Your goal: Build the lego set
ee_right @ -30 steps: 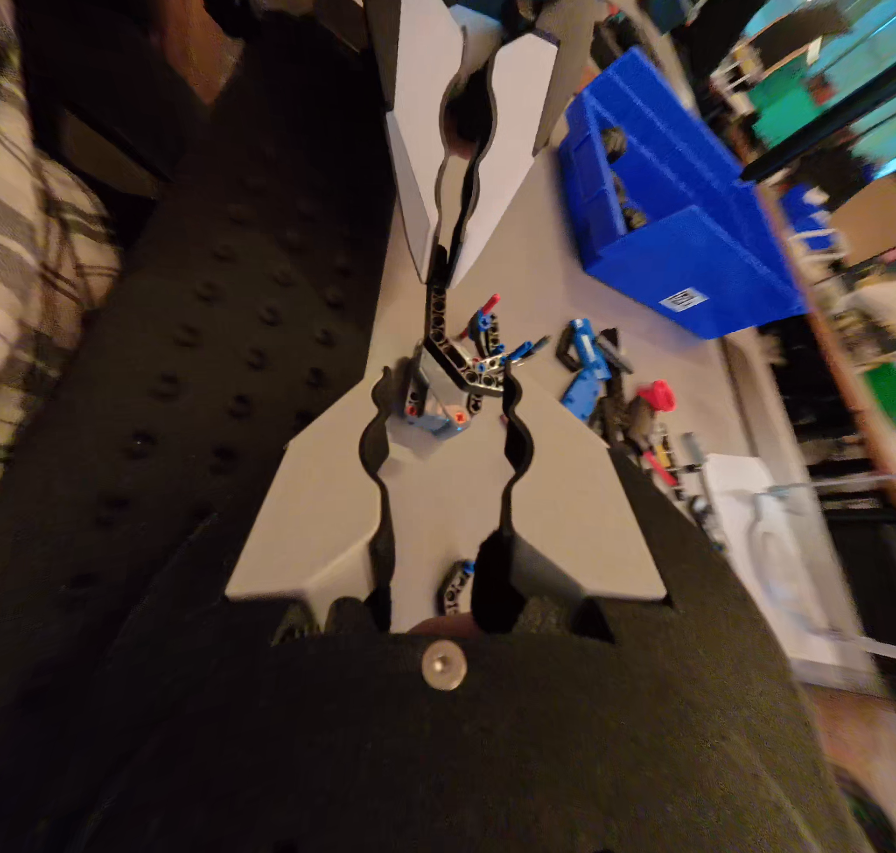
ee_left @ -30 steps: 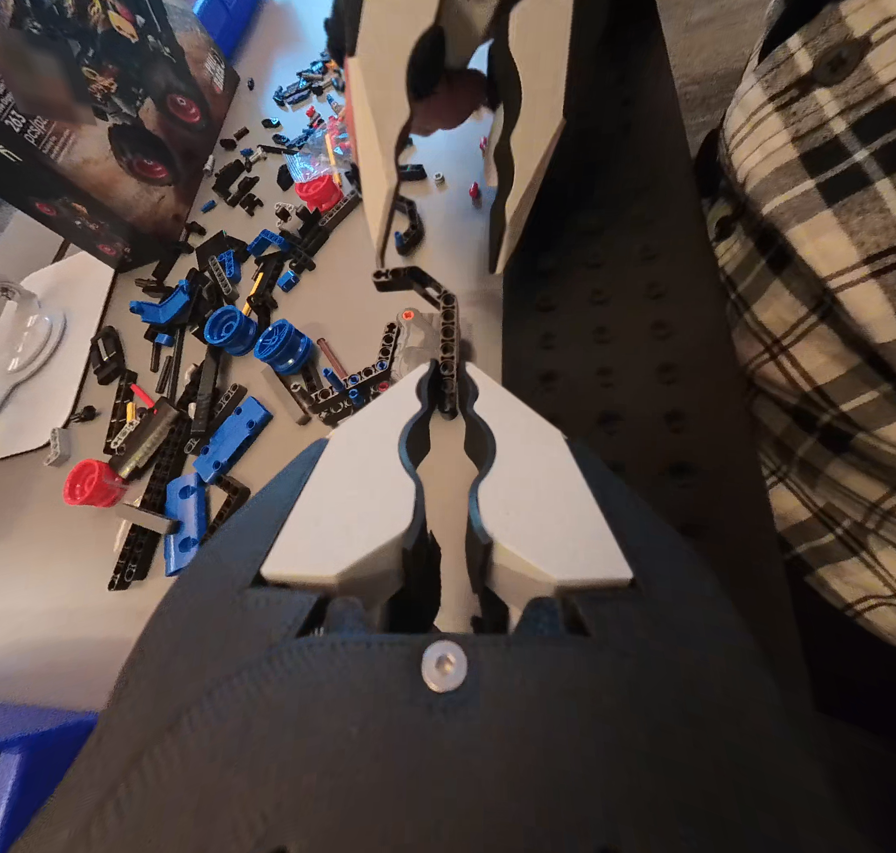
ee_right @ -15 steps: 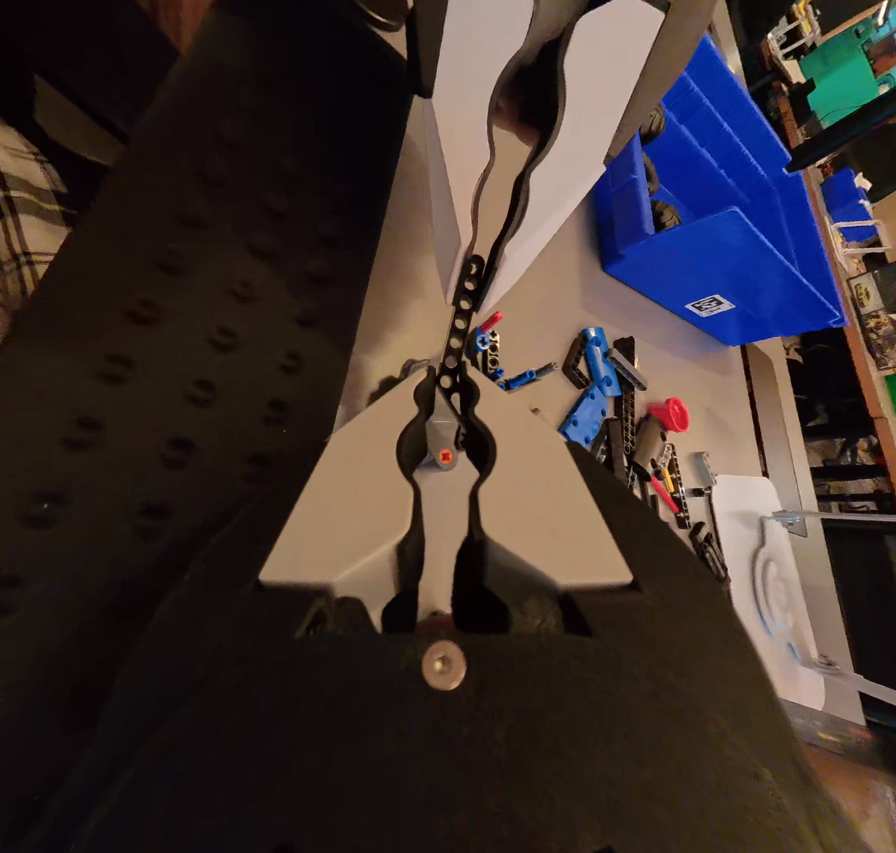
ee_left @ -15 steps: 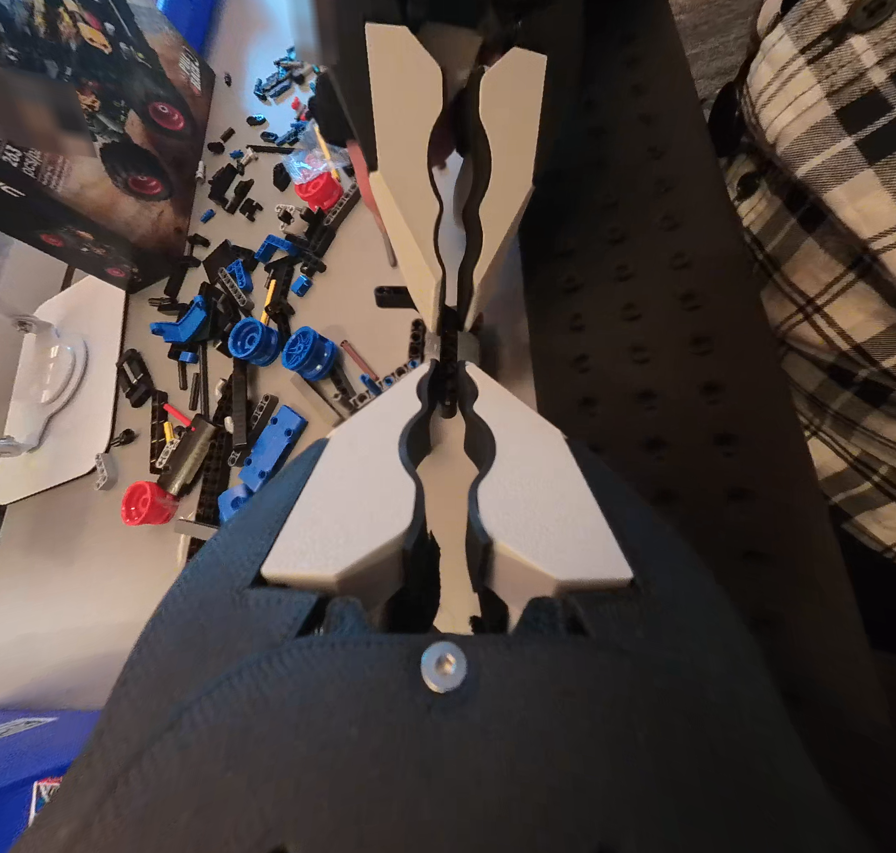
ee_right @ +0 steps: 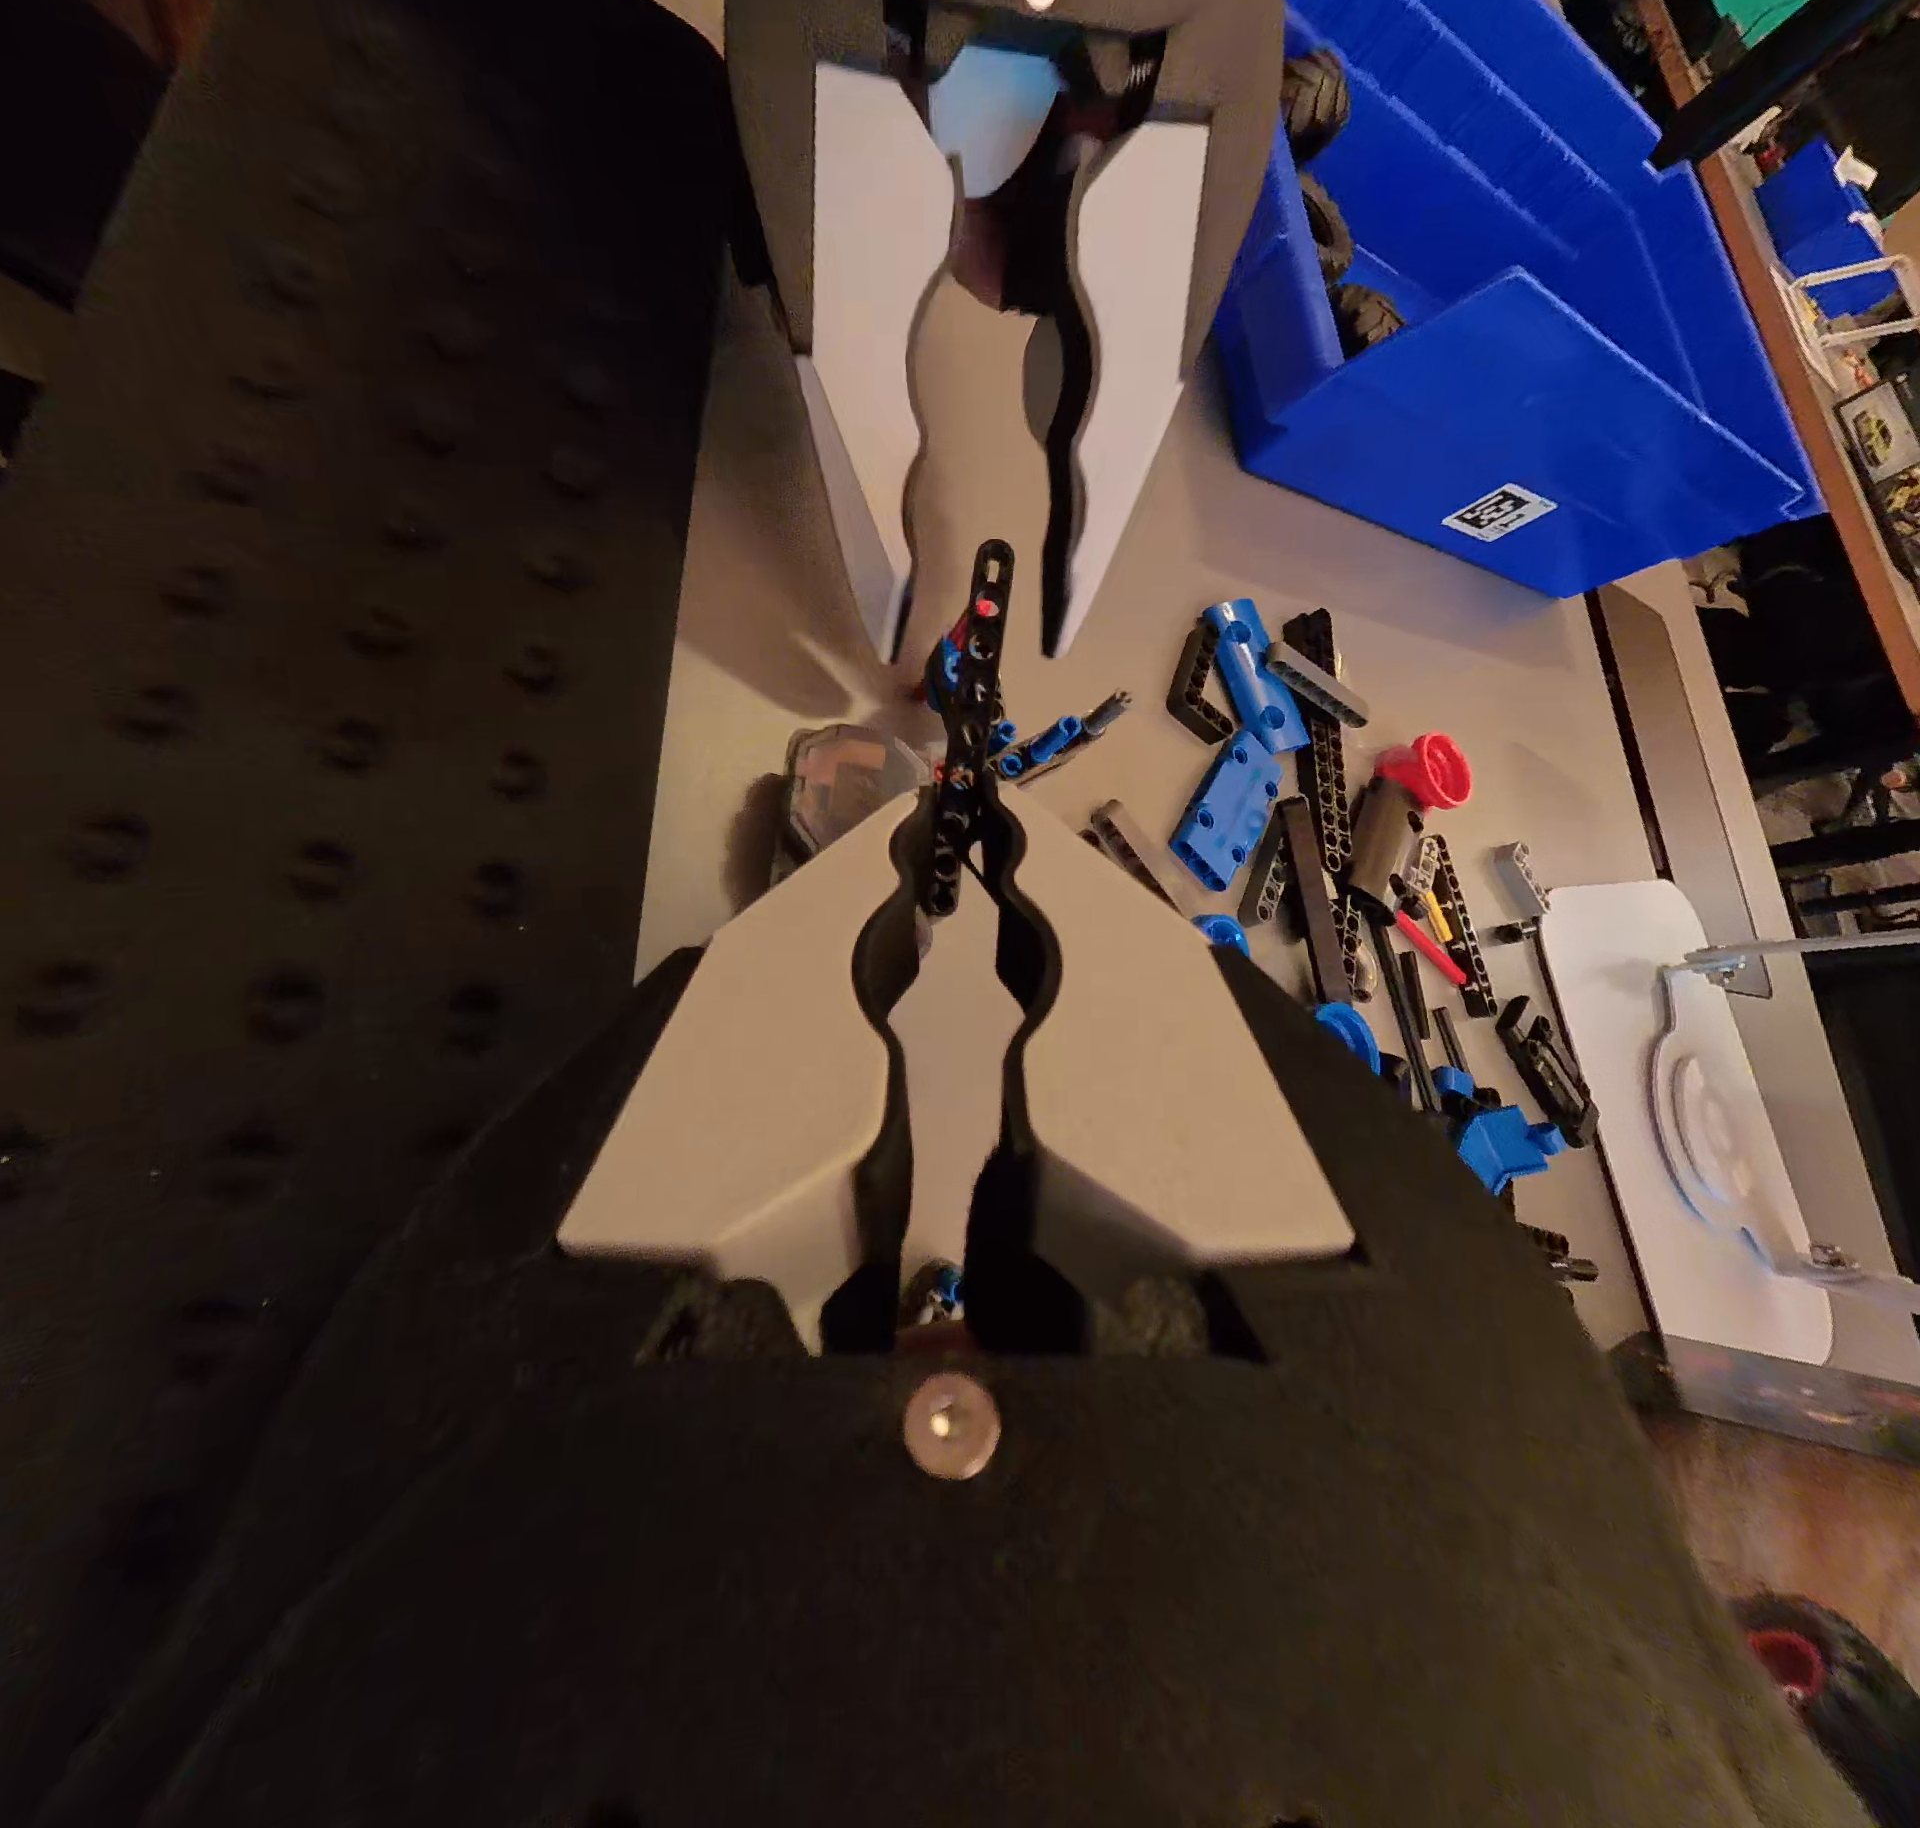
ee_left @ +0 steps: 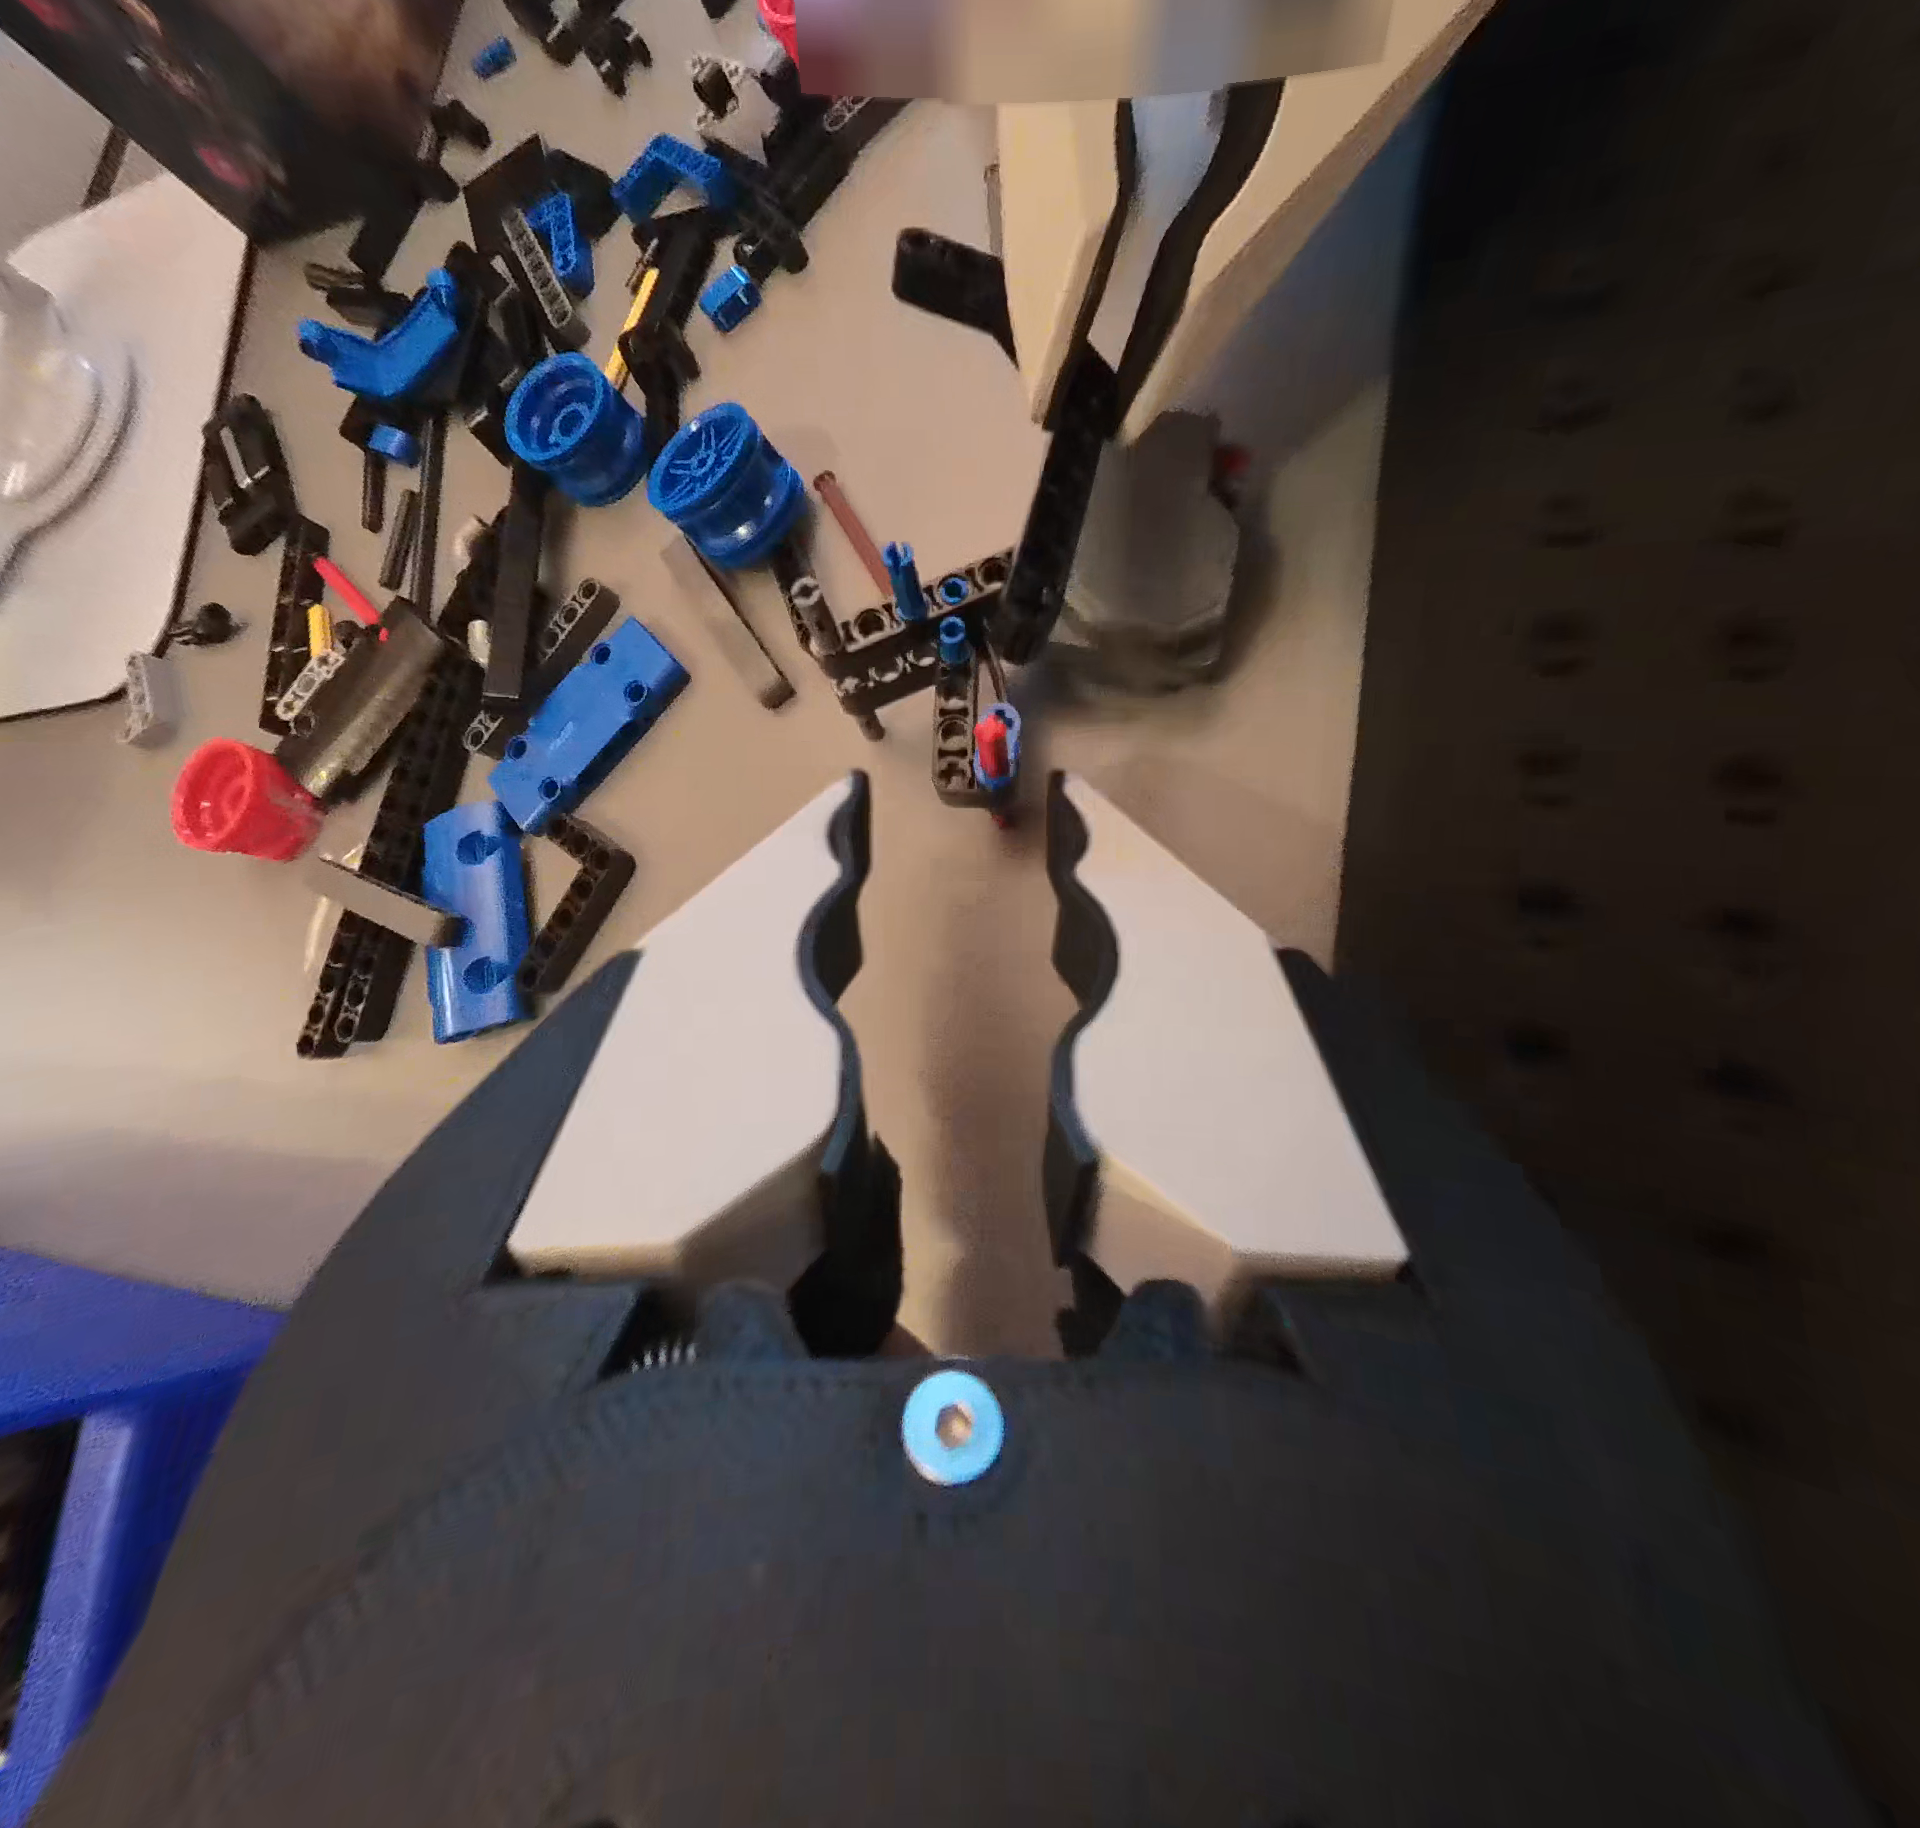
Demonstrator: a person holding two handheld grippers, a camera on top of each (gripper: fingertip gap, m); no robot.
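Inspector: Table holds loose parts. Status?

Aide: Mid-assembly. Right gripper is clamped on the black frame, held above the table. Left gripper gapes, empty; next it likely needs a part.

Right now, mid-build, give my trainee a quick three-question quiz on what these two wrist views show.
1. True or false: the left gripper is shut on a piece.
2. What does the right gripper hold?
3. The two blue wheel hubs are: A) in the blue bin, B) on the table, C) in a gripper.

Key: 1 false, it is open and empty. 2 the black beam assembly. 3 B.
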